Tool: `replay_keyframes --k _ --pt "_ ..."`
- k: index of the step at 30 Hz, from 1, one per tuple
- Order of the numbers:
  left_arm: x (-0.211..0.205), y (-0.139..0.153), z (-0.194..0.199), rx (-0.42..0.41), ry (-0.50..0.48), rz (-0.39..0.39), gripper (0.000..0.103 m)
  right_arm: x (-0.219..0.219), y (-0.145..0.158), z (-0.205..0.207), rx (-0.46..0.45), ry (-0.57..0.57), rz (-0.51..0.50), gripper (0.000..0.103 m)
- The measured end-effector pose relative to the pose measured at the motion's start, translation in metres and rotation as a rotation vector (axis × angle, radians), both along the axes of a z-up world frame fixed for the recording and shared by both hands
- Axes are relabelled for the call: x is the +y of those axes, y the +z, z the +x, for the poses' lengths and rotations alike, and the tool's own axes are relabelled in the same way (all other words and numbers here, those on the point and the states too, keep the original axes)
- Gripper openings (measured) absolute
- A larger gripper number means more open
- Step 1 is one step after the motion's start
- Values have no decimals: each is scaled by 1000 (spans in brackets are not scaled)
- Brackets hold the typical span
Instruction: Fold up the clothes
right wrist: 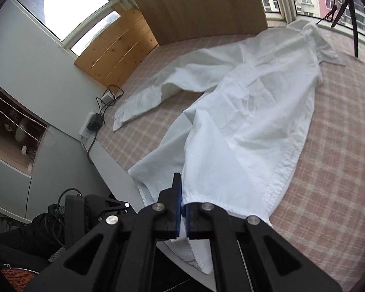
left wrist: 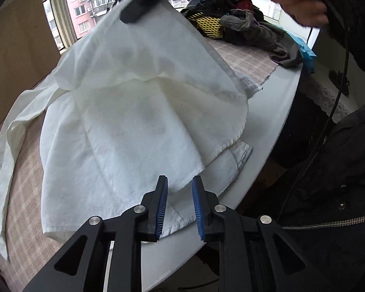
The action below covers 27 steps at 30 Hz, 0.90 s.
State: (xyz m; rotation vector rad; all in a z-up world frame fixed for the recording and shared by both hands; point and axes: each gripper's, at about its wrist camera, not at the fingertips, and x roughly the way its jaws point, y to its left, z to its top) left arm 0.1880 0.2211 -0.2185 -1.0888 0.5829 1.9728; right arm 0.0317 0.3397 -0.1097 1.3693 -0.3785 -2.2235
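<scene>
We are at a table (left wrist: 262, 112) covered with a pink checked cloth (right wrist: 328, 146), set against windows that look out on pink apartment blocks. A white shirt (right wrist: 255, 102) lies spread over the cloth, collar toward the windows, one sleeve (right wrist: 143, 102) reaching toward the wooden panel at the side, the hem hanging over the table's near edge.

Our right gripper (right wrist: 182, 209) is closed on the shirt's hem: the blue pads pinch the fabric, which rises from the table into the jaws. From the left wrist view we see that same gripper (left wrist: 143, 2) lifted at the top, with a front panel of the shirt (left wrist: 158, 60) hanging from it like a tent above the rest of the garment.

Our left gripper (left wrist: 180, 204) stands with its jaws apart over the lower hem near the table's edge. We see nothing between its blue pads (left wrist: 161, 209).

A pile of dark clothes (left wrist: 250, 24) and a yellow mesh thing (left wrist: 209, 24) sit at the far end of the table. A hand (left wrist: 299, 2) holds the right gripper's handle.
</scene>
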Motion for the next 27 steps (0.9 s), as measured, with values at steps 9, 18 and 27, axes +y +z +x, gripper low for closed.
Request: replay_keyframes --k 9,18,27 --pt "10 0 -15 -76 5 63 0 20 39 -8 73 -43 26 2" --pt "14 46 6 74 64 134 51 31 101 -15 190 -47 62 2" --pt "37 28 1 130 128 46 60 21 106 -25 197 2 99 2"
